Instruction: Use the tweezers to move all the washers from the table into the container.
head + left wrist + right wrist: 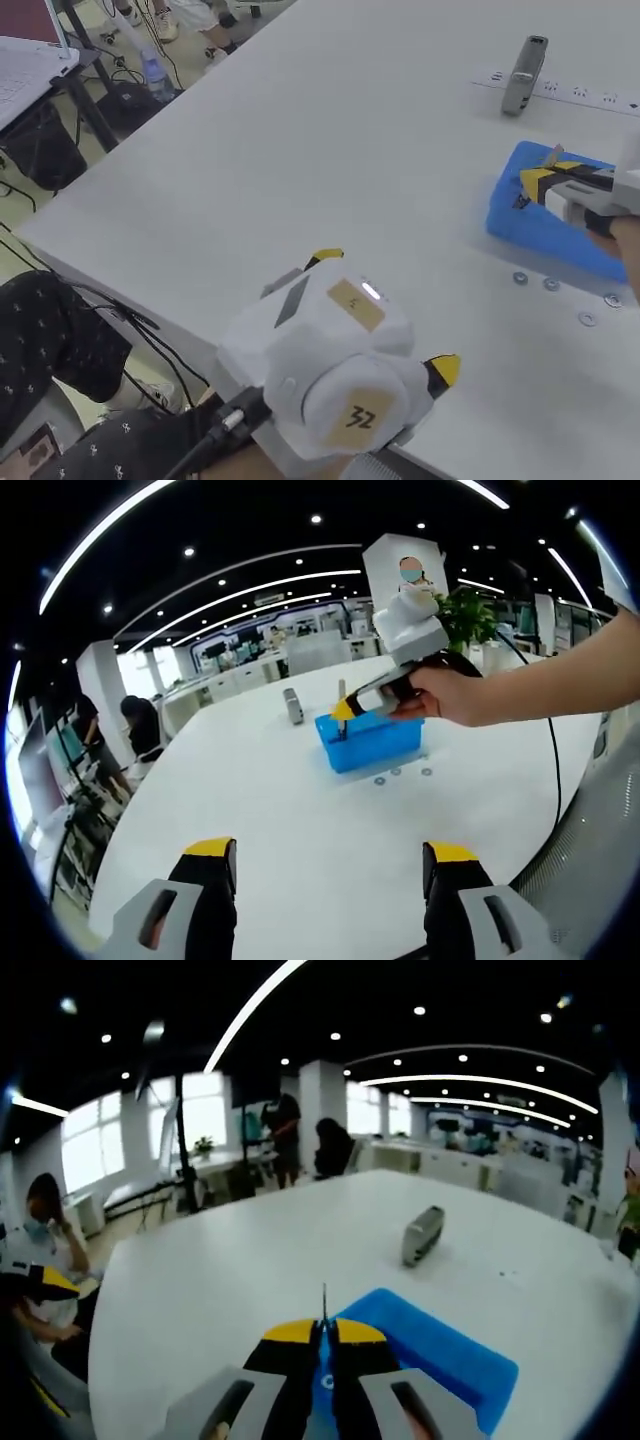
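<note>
The table [300,150] is smooth and matt, the blue container [530,225] looks plastic, the washers [551,285] shiny metal.

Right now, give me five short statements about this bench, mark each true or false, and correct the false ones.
1. The left tongs are open with nothing between them. True.
2. The right tongs are open and empty. False: they are shut on the tweezers.
3. Washers lie on the table beside the container. True.
4. The container is red. False: it is blue.
5. The grey device lies inside the container. False: it lies on the table, apart from the container.
</note>
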